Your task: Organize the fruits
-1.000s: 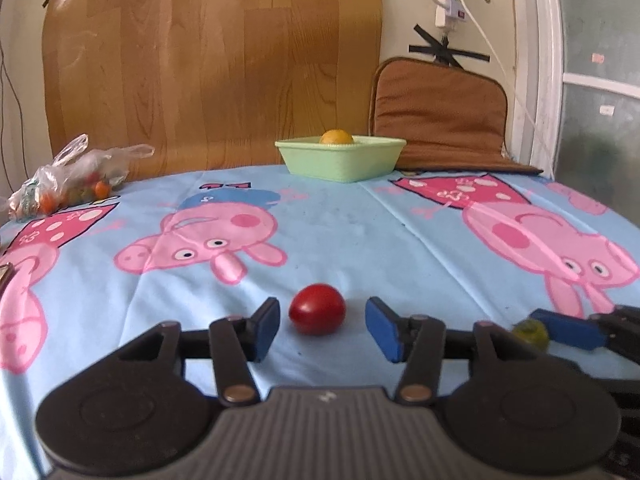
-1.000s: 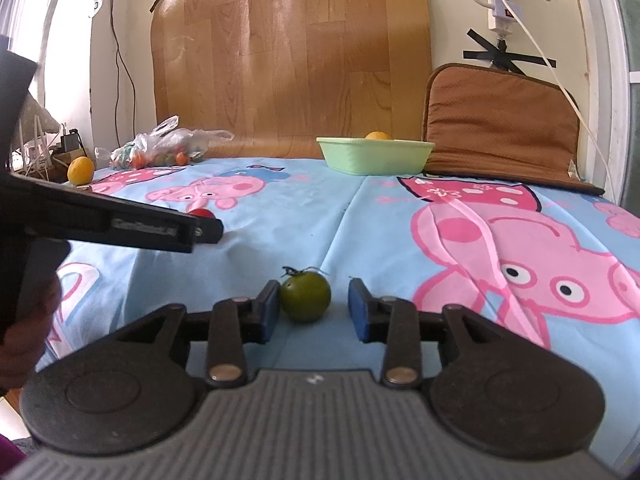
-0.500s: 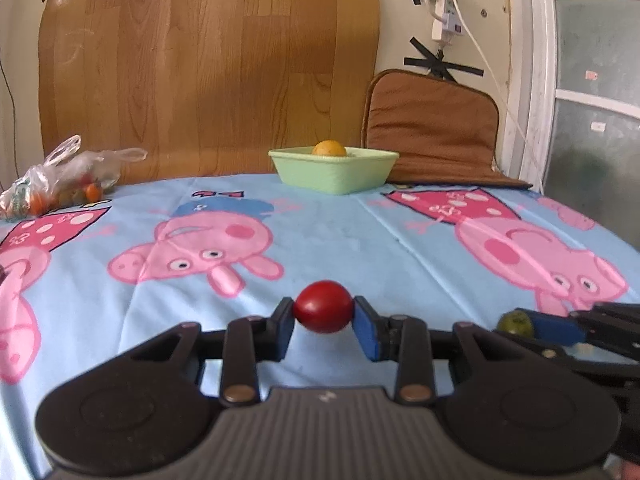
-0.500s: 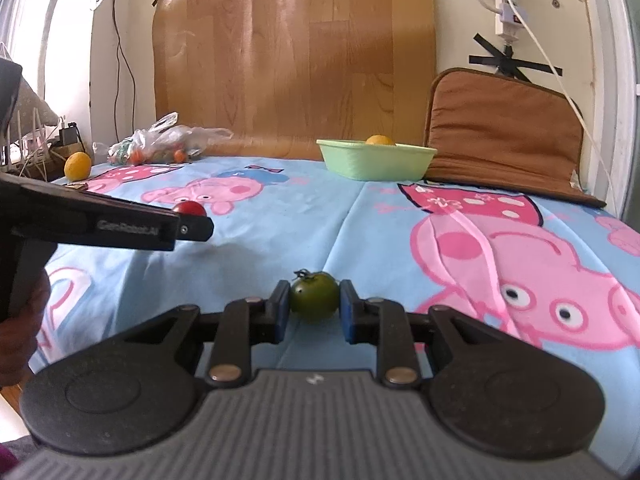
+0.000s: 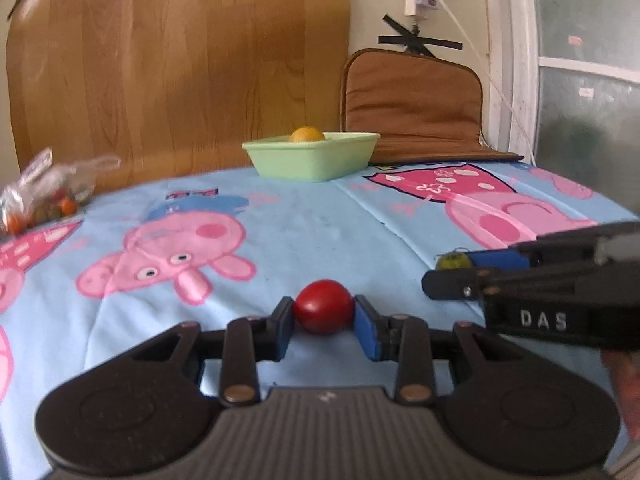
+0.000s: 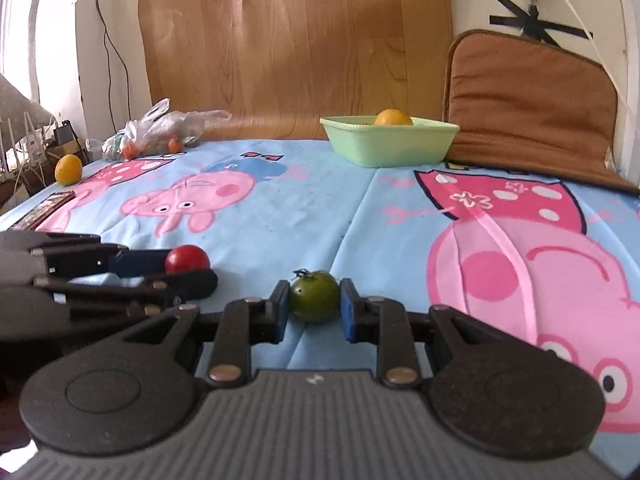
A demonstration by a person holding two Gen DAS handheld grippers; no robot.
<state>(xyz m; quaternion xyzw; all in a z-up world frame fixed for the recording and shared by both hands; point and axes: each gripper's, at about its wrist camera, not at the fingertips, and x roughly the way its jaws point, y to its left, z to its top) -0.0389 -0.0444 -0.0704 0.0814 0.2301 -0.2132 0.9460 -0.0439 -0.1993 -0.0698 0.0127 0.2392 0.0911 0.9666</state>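
Note:
My left gripper (image 5: 323,322) is shut on a red tomato (image 5: 323,306), held above the blue cartoon tablecloth. My right gripper (image 6: 314,307) is shut on a green tomato (image 6: 314,297) with a small stalk. In the left wrist view the right gripper (image 5: 452,270) shows at the right with the green tomato (image 5: 451,261). In the right wrist view the left gripper (image 6: 188,268) shows at the left with the red tomato (image 6: 186,258). A light green bowl (image 5: 312,160) (image 6: 390,142) at the far side holds an orange fruit (image 5: 306,135) (image 6: 393,117).
A clear plastic bag of small fruits (image 6: 160,130) (image 5: 48,192) lies at the far left. A yellow-orange fruit (image 6: 68,169) and a dark flat object (image 6: 42,210) sit near the left edge. A brown cushion (image 6: 528,104) leans behind the bowl, against a wooden board (image 6: 300,40).
Both grippers closed on their tomatoes, which lay between open fingers a second ago. Both have since lifted and moved forward; the bowl looks nearer.

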